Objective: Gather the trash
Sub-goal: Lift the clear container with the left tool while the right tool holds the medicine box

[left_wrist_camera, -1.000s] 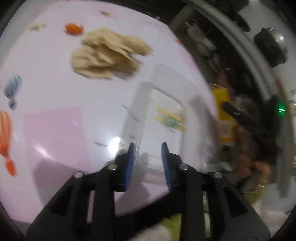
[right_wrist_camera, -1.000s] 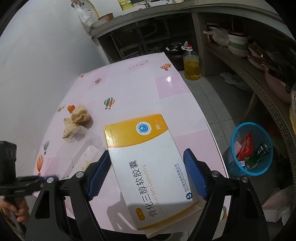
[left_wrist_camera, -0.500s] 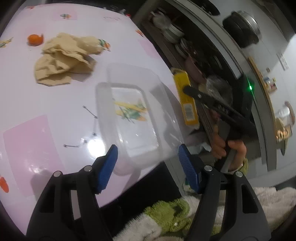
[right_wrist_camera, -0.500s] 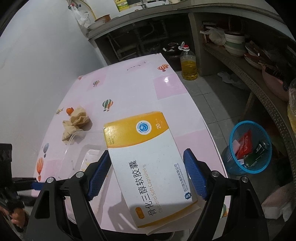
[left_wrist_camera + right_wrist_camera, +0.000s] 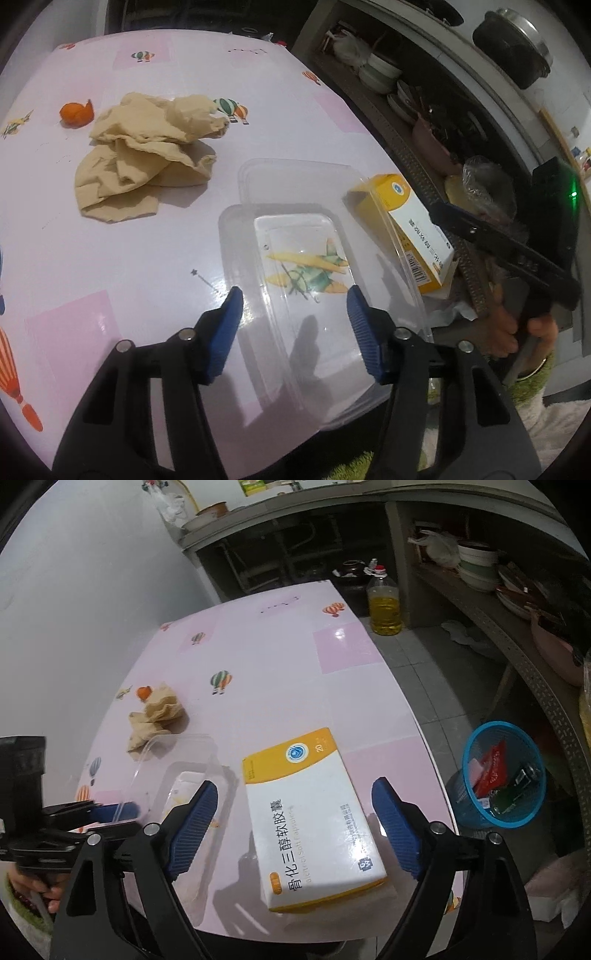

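Leftmost on the pink table (image 5: 155,258), far from the grippers, an orange peel (image 5: 75,112) lies just beside a crumpled tan paper (image 5: 144,155); printed hot-air balloons and a small aeroplane dot the tabletop. Next to the right, near the table's front edge, sits a clear plastic container (image 5: 295,258) with its lid hinged back toward the paper, and a yellow-and-green aeroplane print shows through its bottom. The left gripper (image 5: 293,328) hovers over that container with its blue pads set apart on either side of the near end; the jaws are closing, yet neither pad presses the plastic.

Further right lies a medicine box (image 5: 314,812), white with a yellow band, flat on the table close to the front edge. It carries a round blue logo, the figure "20", large Chinese characters and the words "Soft Capsules"; from the left wrist view a barcode shows on its end. The right gripper (image 5: 295,827) straddles the box, jaws wide and opening, with clear gaps between pads and carton.

Off the table's right edge, on the tiled floor, a blue mesh basket (image 5: 476,738) holds red and green wrappers. Farther back stands a bottle of yellow oil (image 5: 384,609) with a red cap.
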Demonstrator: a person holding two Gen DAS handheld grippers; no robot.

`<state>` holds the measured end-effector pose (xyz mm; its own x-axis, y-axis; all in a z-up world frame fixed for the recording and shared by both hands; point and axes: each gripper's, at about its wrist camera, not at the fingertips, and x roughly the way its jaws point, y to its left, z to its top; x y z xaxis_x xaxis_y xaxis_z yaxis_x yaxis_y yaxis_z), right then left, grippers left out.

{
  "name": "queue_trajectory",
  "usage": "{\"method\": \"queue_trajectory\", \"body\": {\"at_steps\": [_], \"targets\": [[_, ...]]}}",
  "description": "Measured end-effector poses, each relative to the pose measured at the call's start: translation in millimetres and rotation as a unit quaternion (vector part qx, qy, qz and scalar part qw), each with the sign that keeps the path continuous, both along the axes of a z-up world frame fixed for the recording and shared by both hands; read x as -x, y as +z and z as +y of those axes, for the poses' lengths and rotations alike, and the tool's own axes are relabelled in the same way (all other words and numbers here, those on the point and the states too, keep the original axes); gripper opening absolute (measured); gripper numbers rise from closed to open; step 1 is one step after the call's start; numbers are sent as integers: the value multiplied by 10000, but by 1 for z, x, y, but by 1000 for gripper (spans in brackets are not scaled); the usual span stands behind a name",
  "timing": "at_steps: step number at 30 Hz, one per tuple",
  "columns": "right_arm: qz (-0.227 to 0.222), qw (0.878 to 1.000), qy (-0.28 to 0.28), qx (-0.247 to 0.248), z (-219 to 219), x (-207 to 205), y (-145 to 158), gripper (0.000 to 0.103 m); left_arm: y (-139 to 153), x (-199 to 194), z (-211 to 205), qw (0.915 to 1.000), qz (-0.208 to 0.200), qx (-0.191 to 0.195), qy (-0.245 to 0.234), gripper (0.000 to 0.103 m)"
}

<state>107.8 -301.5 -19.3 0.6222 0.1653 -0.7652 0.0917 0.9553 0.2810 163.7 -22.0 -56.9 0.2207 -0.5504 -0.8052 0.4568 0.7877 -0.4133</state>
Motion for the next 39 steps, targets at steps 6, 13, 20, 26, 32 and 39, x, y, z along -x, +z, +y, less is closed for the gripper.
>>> {"method": "queue_trajectory", "body": {"at_steps": [6,13,20,26,32,39], "targets": [[151,9992,205,306,7,3,-3,84,-2,-2,-2,9997,-124,-218,80,34],[490,9947,433,798,17,1,-19,84,-6,1,-9,9988,-210,-411,178,18],[520,9922,451,1040,23,0,-21,73,-6,3,-10,9985,-269,-404,242,7],[466,9928,359,1040,20,4,-19,72,-2,5,-6,9981,-379,-324,365,3],[362,9968,103,699,5,13,-15,72,4,4,-2,9974,-479,-262,475,3],[193,9990,-221,349,-3,26,-11,72,15,3,5,9961,-582,42,655,2]]}}
